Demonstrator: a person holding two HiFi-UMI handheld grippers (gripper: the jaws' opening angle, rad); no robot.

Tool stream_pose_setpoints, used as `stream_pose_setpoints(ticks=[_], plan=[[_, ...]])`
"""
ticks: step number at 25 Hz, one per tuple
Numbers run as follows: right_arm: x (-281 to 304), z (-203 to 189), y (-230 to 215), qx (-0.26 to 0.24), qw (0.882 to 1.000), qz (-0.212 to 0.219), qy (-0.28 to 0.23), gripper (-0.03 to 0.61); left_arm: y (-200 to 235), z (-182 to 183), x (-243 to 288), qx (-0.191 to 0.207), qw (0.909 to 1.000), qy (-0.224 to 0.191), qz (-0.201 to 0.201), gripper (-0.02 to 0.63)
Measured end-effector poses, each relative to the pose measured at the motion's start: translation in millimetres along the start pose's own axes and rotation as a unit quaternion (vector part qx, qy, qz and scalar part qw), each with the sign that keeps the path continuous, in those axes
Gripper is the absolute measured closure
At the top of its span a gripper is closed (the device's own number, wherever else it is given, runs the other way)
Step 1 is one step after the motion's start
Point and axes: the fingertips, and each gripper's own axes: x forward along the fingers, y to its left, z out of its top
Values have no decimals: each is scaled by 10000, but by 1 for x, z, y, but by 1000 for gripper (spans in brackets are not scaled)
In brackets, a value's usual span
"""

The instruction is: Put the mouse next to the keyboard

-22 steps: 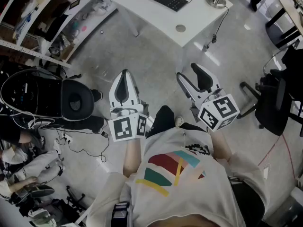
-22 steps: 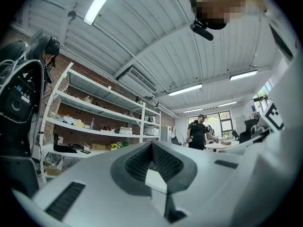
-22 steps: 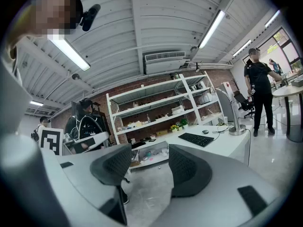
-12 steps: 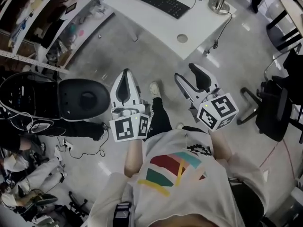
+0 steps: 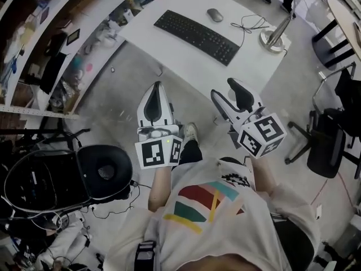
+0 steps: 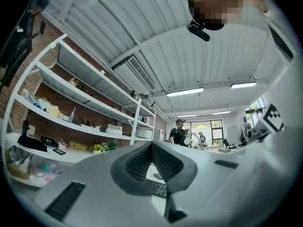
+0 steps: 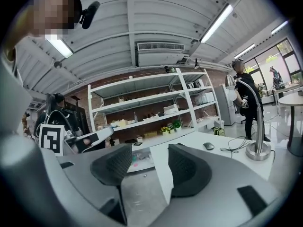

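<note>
A grey mouse [image 5: 215, 14] lies on the white table [image 5: 169, 16], just beyond the far side of the black keyboard [image 5: 197, 36]. The mouse [image 7: 208, 146] also shows in the right gripper view, left of the lamp. Both grippers hang over the floor, short of the table's near edge. My left gripper [image 5: 154, 89] is shut with nothing in it, and past its jaws [image 6: 152, 144] a strip of the keyboard [image 6: 155, 187] shows. My right gripper [image 5: 224, 88] stands open and empty, its pads [image 7: 189, 167] well apart.
A desk lamp [image 5: 274, 38] with a black cable stands at the table's right end. White shelves [image 5: 56, 49] full of items run along the left. A black office chair [image 5: 104, 171] sits at the left, another chair [image 5: 330, 145] at the right. A person [image 7: 241, 93] stands far off.
The table with keyboard and mouse has come closer and lower in the head view as I walk toward it. The black chair has slipped back at the left. Both grippers keep their stance.
</note>
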Motion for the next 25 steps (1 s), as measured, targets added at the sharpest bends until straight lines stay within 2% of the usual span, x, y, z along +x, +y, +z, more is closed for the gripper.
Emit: stream_pose_setpoints(ticks=[5,10,15,19,22,25], plan=[[80,11,-27,167,9995,-283,38,328,44,-5,77,37,9991,-7,-425,569],[122,27,-57,99,9989,-427,156,328,65,-14,141,-113,9986,90,-511,569],[153,37,-105,-7,9980,-575,258,328,66,-27,192,-218,9983,143,-516,569],[168,47,-141,87,9981,-571,216,328,60,-46,229,-228,9981,318,-471,569],[176,48,-168,138,9980,-565,256,328,50,-63,252,-399,9963,491,-574,569],[200,43,-202,119,9969,-665,392,328,50,-83,281,-275,9953,643,-662,569]])
